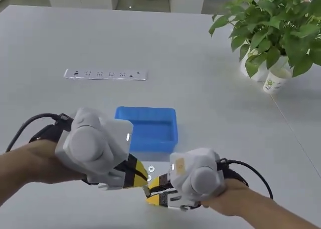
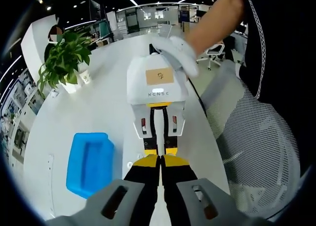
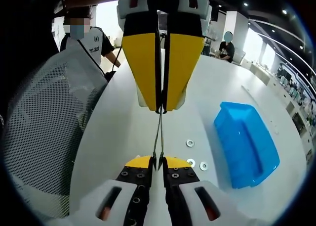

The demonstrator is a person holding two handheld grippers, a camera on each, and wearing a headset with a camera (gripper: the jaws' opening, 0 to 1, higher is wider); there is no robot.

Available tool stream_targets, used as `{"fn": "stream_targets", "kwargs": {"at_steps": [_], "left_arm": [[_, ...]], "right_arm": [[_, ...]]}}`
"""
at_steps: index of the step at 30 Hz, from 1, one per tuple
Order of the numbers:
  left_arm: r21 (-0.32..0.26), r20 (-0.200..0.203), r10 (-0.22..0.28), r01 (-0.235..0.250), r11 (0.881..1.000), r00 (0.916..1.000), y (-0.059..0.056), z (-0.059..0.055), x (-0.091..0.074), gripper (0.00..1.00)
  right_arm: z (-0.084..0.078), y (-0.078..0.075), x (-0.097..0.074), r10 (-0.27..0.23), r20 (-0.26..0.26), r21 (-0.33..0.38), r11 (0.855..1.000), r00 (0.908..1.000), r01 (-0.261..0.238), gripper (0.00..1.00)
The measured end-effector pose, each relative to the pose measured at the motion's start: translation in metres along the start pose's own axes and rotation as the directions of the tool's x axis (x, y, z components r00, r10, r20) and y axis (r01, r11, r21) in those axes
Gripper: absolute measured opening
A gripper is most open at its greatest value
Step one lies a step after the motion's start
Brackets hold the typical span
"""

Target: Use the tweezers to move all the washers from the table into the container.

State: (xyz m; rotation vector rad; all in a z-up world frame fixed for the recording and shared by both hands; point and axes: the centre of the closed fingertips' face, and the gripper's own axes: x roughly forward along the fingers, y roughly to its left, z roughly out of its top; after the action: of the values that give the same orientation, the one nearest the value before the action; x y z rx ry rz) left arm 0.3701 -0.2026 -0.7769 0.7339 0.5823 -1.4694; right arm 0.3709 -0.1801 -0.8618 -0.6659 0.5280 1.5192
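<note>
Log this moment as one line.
left hand-held gripper, right hand-held gripper: shut on tweezers | washers: three on table | container: blue

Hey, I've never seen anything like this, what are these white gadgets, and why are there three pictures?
They are two hand-held clamps worked by a person. The left gripper and right gripper face each other over a white table. One picture comes from a headset camera looking down; the two round ones come from a camera riding on each gripper. Thin tweezers run between them, apparently pinched at both ends. On the table lie small washers, a blue container, a power strip and a potted plant.
</note>
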Motion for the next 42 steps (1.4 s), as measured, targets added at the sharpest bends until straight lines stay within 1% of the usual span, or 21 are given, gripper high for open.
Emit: {"fn": "stream_targets", "kwargs": {"at_steps": [4, 6, 7, 8, 10, 11, 13, 14, 15, 18, 20, 22, 25, 28, 34, 42], "left_arm": [[0.007, 0.018, -0.004, 0.004, 1.0, 0.9998, 0.001, 0.005, 0.004, 0.04], [0.02, 0.032, -0.02, 0.019, 1.0, 0.9993, -0.001, 0.009, 0.006, 0.04], [0.035, 0.037, -0.022, 0.021, 0.999, 0.9991, -0.001, 0.01, 0.007, 0.05], [0.044, 0.038, -0.018, 0.016, 0.999, 0.9991, 0.0, 0.01, 0.008, 0.05], [0.043, 0.041, -0.021, 0.019, 0.999, 0.9989, 0.001, 0.011, 0.009, 0.05], [0.047, 0.04, -0.021, 0.019, 0.999, 0.999, 0.001, 0.01, 0.01, 0.05], [0.053, 0.025, -0.027, 0.026, 0.998, 0.9993, 0.001, 0.006, 0.012, 0.05], [0.062, 0.005, -0.029, 0.029, 0.998, 0.9996, 0.001, 0.001, 0.014, 0.06], [0.068, -0.007, -0.029, 0.029, 0.997, 0.9996, 0.0, -0.002, 0.015, 0.07], [0.052, -0.005, -0.037, 0.037, 0.998, 0.9993, -0.001, -0.007, 0.017, 0.08], [0.041, 0.006, -0.034, 0.033, 0.999, 0.9994, -0.001, -0.009, 0.018, 0.08], [0.037, 0.006, -0.033, 0.033, 0.999, 0.9994, -0.002, -0.01, 0.02, 0.08], [0.033, 0.01, -0.027, 0.027, 0.999, 0.9996, -0.001, -0.01, 0.021, 0.06], [0.024, 0.023, -0.029, 0.029, 0.999, 0.9993, -0.001, -0.01, 0.021, 0.06], [0.02, 0.025, -0.033, 0.032, 0.999, 0.9991, -0.001, -0.009, 0.02, 0.06], [0.043, 0.031, -0.019, 0.017, 0.999, 0.9993, 0.005, -0.006, 0.016, 0.06]], "right_arm": [[-0.001, 0.0, -0.002, -0.003, 0.005, 0.014, 1.0, 1.0, 0.003, 0.1], [-0.003, 0.001, -0.003, -0.001, 0.004, 0.016, 1.0, 1.0, 0.001, 0.09], [-0.003, 0.001, -0.004, -0.001, 0.003, 0.016, 1.0, 1.0, 0.001, 0.09], [-0.003, 0.001, -0.004, -0.005, 0.003, 0.017, 1.0, 1.0, 0.005, 0.09], [-0.004, 0.0, -0.004, -0.008, 0.005, 0.022, 1.0, 1.0, 0.008, 0.09], [-0.004, 0.0, -0.004, -0.01, 0.005, 0.023, 1.0, 0.9999, 0.01, 0.09], [-0.004, 0.0, -0.004, -0.01, 0.007, 0.027, 1.0, 0.9999, 0.01, 0.09], [-0.004, 0.0, -0.004, -0.008, 0.007, 0.024, 1.0, 0.9999, 0.008, 0.1], [-0.004, 0.0, -0.004, -0.008, 0.005, 0.022, 1.0, 1.0, 0.008, 0.1], [-0.003, 0.0, -0.003, -0.007, 0.005, 0.022, 1.0, 1.0, 0.007, 0.1], [-0.003, 0.0, -0.003, -0.006, 0.005, 0.02, 1.0, 1.0, 0.006, 0.1], [-0.002, 0.0, -0.002, -0.005, 0.004, 0.018, 1.0, 1.0, 0.005, 0.1], [-0.002, 0.0, -0.002, -0.003, 0.003, 0.016, 1.0, 1.0, 0.003, 0.1], [-0.002, 0.0, -0.002, -0.004, 0.002, 0.016, 1.0, 1.0, 0.004, 0.1], [-0.002, -0.001, -0.003, -0.008, 0.007, 0.019, 1.0, 0.9999, 0.008, 0.11], [0.0, -0.008, -0.008, -0.034, 0.014, 0.011, 0.999, 0.9993, 0.034, 0.11]]}}
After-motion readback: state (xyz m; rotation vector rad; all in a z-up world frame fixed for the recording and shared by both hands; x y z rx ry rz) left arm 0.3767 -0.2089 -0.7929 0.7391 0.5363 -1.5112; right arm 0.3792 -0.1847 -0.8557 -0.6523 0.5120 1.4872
